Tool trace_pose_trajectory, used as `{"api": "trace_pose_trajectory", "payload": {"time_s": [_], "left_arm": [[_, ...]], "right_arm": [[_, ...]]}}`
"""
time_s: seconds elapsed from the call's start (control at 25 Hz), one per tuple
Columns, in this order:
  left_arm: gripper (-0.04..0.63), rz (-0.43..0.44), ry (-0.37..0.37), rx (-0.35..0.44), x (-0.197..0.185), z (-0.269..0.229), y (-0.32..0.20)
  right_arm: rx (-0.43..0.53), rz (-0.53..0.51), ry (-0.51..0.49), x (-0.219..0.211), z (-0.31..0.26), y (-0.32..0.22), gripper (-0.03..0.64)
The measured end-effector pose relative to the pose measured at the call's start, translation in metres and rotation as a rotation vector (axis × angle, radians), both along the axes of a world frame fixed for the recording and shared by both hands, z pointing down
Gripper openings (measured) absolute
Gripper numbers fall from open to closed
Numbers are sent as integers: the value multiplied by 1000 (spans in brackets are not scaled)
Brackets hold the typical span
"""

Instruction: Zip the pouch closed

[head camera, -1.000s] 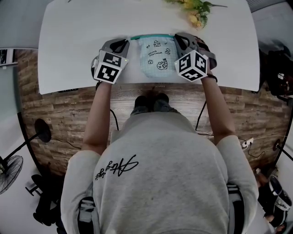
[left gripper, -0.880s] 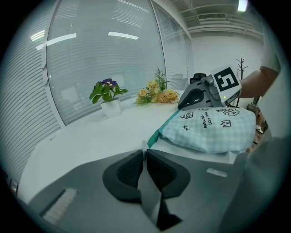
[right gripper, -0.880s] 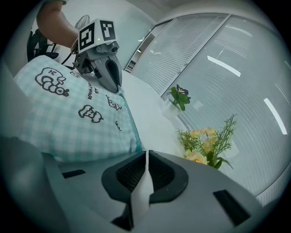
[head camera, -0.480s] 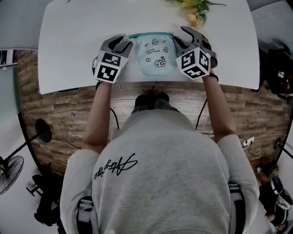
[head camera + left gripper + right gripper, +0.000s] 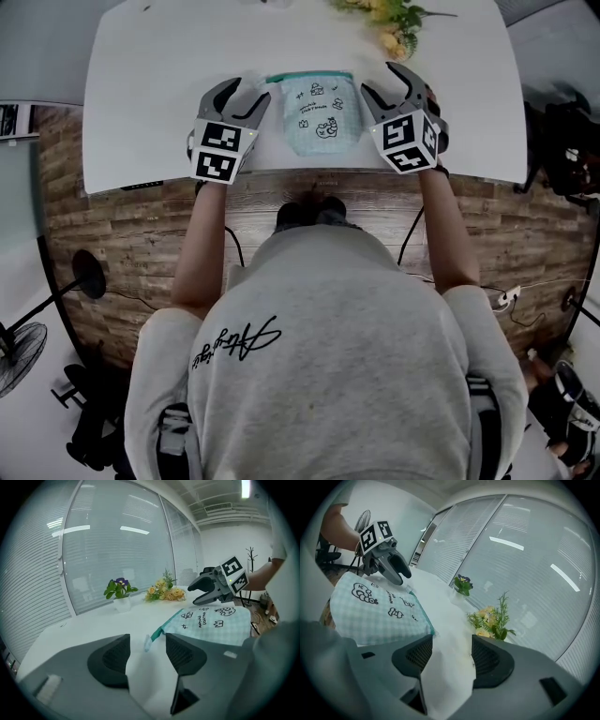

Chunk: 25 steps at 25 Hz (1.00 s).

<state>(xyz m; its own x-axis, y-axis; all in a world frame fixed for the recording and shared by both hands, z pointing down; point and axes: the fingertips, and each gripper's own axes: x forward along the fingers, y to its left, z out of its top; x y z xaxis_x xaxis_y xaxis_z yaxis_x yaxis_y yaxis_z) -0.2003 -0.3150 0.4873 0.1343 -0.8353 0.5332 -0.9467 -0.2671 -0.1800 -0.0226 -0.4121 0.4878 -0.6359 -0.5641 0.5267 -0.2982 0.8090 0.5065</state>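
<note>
A pale teal checked pouch [image 5: 322, 112] with cartoon prints lies flat on the white table [image 5: 150, 75], its teal zipper edge [image 5: 309, 77] facing away from me. My left gripper [image 5: 247, 92] hovers just left of the pouch. Its jaws are opening with nothing between them. In the left gripper view the zipper pull [image 5: 147, 642] lies on the table beyond the left gripper [image 5: 146, 649], untouched. My right gripper [image 5: 393, 82] hovers just right of the pouch, jaws also opening and empty. In the right gripper view the pouch [image 5: 377, 613] lies left of the right gripper [image 5: 450, 654].
A bunch of yellow flowers [image 5: 398, 23] lies at the table's far edge, right of the pouch. A small potted plant [image 5: 121, 592] stands by the window blinds. The table's near edge [image 5: 309, 173] runs just below the pouch, with wooden floor beneath.
Both grippers were shut at the pouch's top corners and have opened and let go. They have lifted slightly off the table, and the pouch has drawn in narrower.
</note>
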Motion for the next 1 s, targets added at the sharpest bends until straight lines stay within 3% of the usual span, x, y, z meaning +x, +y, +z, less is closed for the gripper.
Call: {"api": "trace_pose_trajectory", "payload": {"time_s": [0.52, 1.0], "left_arm": [[225, -37, 70, 204, 9, -76, 31], [181, -4, 127, 334, 30, -131, 63]], "right_arm": [[-63, 66, -319, 8, -72, 33, 249], [-117, 18, -555, 7, -129, 79, 225]]}}
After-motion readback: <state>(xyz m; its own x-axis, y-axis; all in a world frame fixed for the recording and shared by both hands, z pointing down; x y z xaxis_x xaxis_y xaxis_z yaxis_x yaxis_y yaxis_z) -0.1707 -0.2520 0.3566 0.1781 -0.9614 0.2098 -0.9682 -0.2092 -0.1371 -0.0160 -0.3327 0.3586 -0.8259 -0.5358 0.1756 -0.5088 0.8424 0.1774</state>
